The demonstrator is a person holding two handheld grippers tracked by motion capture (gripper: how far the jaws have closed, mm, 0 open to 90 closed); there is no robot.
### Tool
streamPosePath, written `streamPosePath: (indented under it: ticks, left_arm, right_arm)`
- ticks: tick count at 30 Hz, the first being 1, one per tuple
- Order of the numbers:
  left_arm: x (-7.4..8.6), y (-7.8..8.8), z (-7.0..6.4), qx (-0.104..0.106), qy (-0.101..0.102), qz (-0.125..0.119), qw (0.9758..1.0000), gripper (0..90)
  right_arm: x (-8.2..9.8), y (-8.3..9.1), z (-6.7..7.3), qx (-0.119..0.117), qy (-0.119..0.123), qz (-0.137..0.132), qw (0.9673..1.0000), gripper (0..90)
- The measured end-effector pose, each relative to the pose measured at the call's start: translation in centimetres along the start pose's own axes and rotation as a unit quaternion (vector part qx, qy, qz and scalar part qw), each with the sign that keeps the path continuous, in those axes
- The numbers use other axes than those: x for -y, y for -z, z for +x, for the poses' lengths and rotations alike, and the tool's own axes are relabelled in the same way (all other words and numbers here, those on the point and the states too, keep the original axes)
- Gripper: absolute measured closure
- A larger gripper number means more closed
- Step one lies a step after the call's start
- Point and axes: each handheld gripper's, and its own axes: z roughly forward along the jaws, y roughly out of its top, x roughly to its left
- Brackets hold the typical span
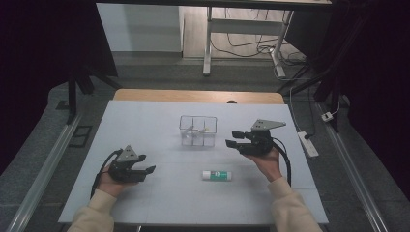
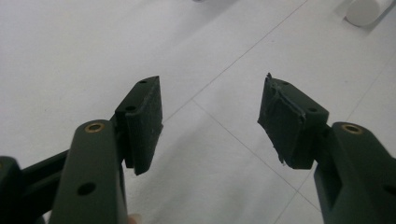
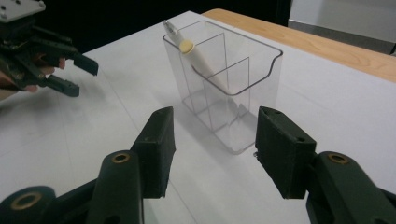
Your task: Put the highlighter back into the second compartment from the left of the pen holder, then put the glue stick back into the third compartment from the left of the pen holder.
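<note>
Clear plastic, the divided box (image 3: 224, 88) mid-table beside the empty, open right gripper (image 3: 212, 154) looks light, stiff and slippery, best pinched across one thin wall, while the left gripper (image 2: 210, 123) also gapes empty.

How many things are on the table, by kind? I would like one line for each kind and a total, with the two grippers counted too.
Clear divided holder: 1
Pen leaning in the holder: 1
Glue stick lying on the table: 1
Grippers, left gripper and right gripper, both open and empty: 2
Total: 5
</note>
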Motion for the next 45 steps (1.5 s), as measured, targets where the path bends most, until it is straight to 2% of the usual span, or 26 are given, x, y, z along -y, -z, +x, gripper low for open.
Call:
streamPosePath:
  ticks: [5,16,26,34,45]
  left_arm:
    - [0.0,0.0,0.0,0.0,0.0,0.0,1.0,39.7]
    - [0.0,0.1,0.1,0.0,0.001,-0.004,1.0,39.7]
    - [-0.1,0.1,0.1,0.0,0.0,-0.004,1.0,39.7]
    - [-0.1,0.1,0.1,0.001,0.0,-0.005,1.0,39.8]
    - [-0.1,0.2,0.2,0.003,0.002,-0.008,1.0,39.7]
  right_arm:
    - [0.2,0.1,0.3,-0.004,0.013,0.012,0.9998,46.4]
    - [0.3,0.1,0.6,-0.014,0.025,0.039,0.9988,45.3]
    - [0.3,-0.5,1.2,-0.025,0.041,0.069,0.9965,44.9]
    - [0.1,-1.0,1.9,-0.045,0.048,0.097,0.9931,44.5]
    - [0.1,-2.1,2.9,-0.062,0.065,0.137,0.9864,43.1]
